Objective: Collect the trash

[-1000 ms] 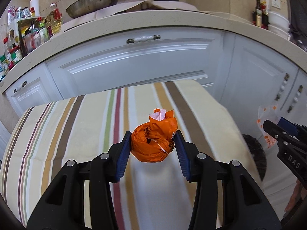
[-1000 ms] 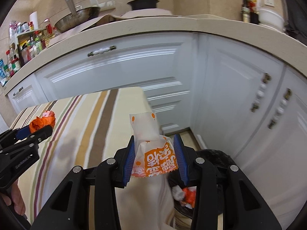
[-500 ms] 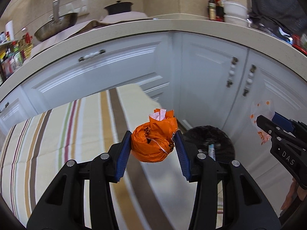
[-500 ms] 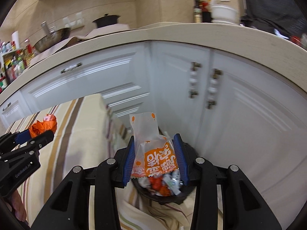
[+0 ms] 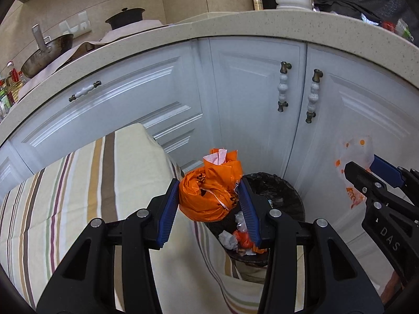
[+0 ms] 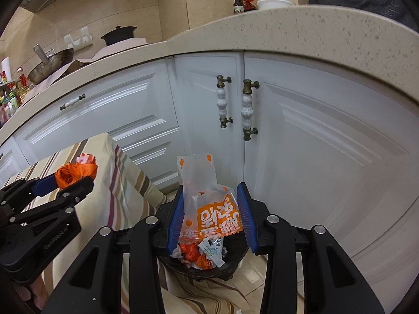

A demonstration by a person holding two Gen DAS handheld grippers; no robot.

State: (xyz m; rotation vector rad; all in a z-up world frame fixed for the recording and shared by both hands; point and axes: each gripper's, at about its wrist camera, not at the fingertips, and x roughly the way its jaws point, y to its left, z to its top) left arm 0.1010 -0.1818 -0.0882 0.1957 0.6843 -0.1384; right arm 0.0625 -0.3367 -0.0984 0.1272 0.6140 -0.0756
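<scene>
My left gripper [image 5: 209,198] is shut on a crumpled orange plastic bag [image 5: 207,191] and holds it over the table's right edge, beside the black trash bin [image 5: 282,196] on the floor. My right gripper [image 6: 212,214] is shut on a clear and orange snack wrapper [image 6: 209,209] directly above the bin [image 6: 209,264], which holds several crumpled wrappers. The right gripper also shows at the right of the left wrist view [image 5: 366,175]. The left gripper with its orange bag shows at the left of the right wrist view [image 6: 68,180].
A table with a striped cloth [image 5: 78,183] stands to the left of the bin. White corner cabinets with handles [image 6: 246,110] stand close behind it under a speckled countertop [image 6: 288,31]. A wok [image 5: 47,52], a pot and bottles sit on the counter.
Both grippers have swung right, from over the striped table to the corner bin. The right gripper now hangs over the bin; both still hold their trash.
</scene>
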